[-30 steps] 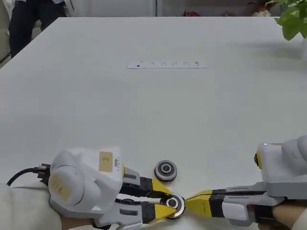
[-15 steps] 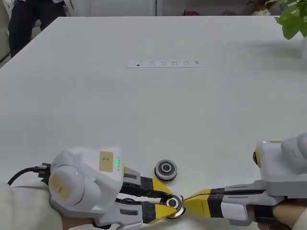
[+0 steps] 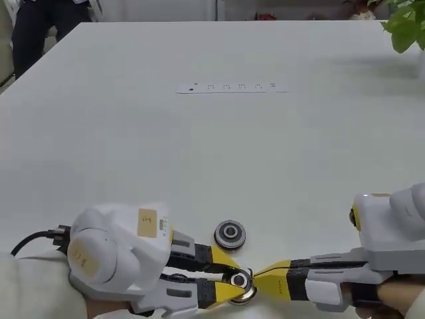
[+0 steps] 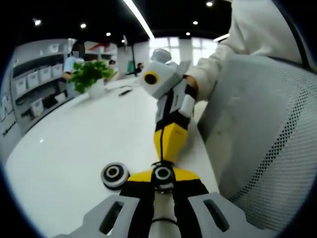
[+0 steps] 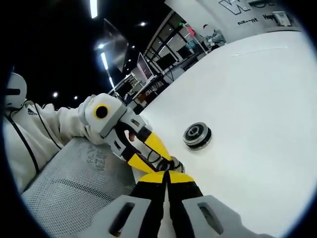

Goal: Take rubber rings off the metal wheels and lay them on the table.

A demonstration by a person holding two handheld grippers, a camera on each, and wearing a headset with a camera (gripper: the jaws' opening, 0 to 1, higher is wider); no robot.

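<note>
My left gripper [image 3: 234, 282] is shut on a small metal wheel [image 3: 241, 283] and holds it low over the table's near edge. In the left gripper view the same wheel [image 4: 162, 173] sits between the yellow tips. From the right, my right gripper [image 3: 257, 284] meets this wheel with its jaws pressed together at the rim, pinching the rubber ring there. The right gripper view shows its own shut tips [image 5: 167, 173] touching the wheel [image 5: 176, 165]. A second wheel [image 3: 230, 234] with a dark ring lies flat on the table just beyond, and appears again [image 4: 115, 174] [image 5: 197, 135].
A white power strip [image 3: 231, 88] lies mid-table, far from the grippers. A potted plant [image 3: 405, 26] stands at the far right corner. A mesh chair back [image 4: 267, 139] is close behind the near table edge. A person [image 3: 33, 26] stands at the far left.
</note>
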